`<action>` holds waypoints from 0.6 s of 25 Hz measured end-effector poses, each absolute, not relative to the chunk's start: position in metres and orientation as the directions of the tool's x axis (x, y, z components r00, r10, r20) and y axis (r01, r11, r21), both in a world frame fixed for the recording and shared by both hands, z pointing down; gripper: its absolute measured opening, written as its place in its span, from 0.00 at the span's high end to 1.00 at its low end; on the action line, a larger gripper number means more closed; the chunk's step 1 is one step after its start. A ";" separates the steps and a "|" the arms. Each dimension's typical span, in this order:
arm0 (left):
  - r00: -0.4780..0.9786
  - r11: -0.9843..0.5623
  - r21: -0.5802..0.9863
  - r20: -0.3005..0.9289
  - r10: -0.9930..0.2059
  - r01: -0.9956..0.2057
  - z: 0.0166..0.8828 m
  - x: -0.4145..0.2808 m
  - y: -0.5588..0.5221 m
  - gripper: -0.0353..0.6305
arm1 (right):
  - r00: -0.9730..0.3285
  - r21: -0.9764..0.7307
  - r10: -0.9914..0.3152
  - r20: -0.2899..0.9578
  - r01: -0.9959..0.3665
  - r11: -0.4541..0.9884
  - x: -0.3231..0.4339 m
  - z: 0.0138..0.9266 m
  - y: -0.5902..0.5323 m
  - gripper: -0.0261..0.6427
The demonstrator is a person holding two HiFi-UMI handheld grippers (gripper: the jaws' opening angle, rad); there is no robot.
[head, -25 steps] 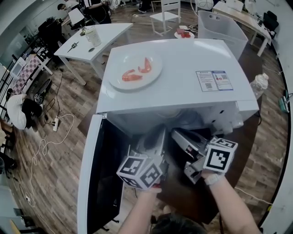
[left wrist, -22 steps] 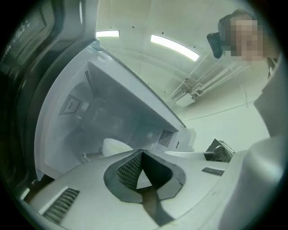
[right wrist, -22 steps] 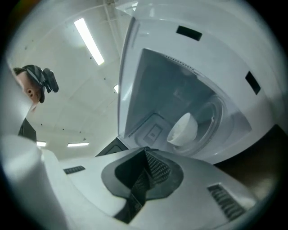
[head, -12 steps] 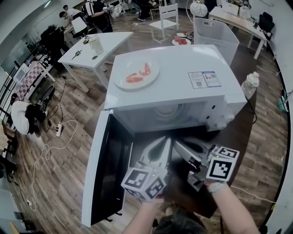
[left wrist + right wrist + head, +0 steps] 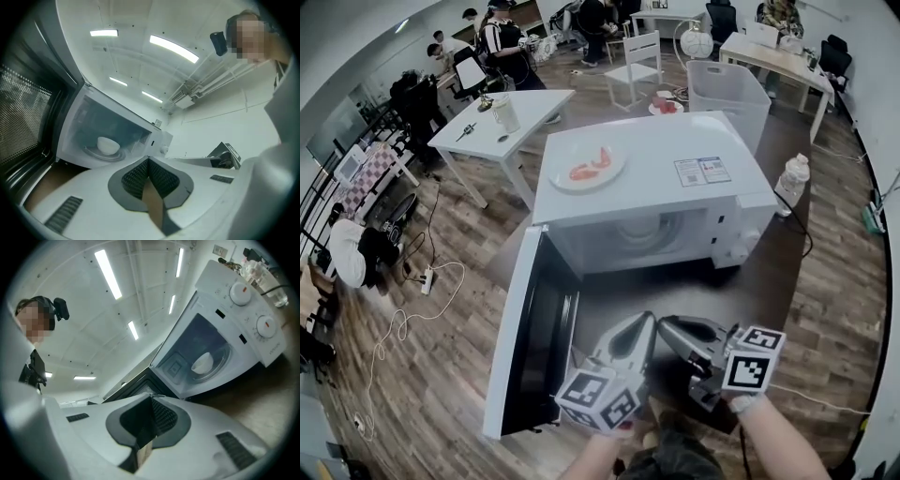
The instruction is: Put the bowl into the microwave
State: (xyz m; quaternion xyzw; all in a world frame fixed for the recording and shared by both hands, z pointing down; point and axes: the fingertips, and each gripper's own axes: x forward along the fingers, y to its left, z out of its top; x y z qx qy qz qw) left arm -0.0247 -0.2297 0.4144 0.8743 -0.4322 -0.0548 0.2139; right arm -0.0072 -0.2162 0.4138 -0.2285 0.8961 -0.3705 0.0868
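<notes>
Nearest, over the near edge of the dark brown table (image 5: 741, 291), the left gripper (image 5: 644, 321) and the right gripper (image 5: 666, 324) are held side by side, both pointing level at the microwave. Each has its jaws pressed together with nothing between them, as the left gripper view (image 5: 148, 160) and the right gripper view (image 5: 151, 397) show.

Beyond them, the boxy white microwave (image 5: 652, 195) stands on the table, its dark-windowed door (image 5: 521, 333) swung wide to the left. The small white bowl (image 5: 108, 145) sits upright on the glass turntable inside the cavity (image 5: 204, 363), well apart from both grippers.

Toward the left edge of the microwave's top lies a round white plate (image 5: 586, 167) with orange-red food; a printed label (image 5: 698, 171) is stuck toward its right edge.
</notes>
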 end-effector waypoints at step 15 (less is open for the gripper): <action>0.677 -0.567 0.455 0.117 -0.727 -0.687 0.390 -0.019 -0.133 0.95 | -0.900 -0.654 -0.427 0.090 -0.377 0.656 -0.006 0.387 -0.118 0.96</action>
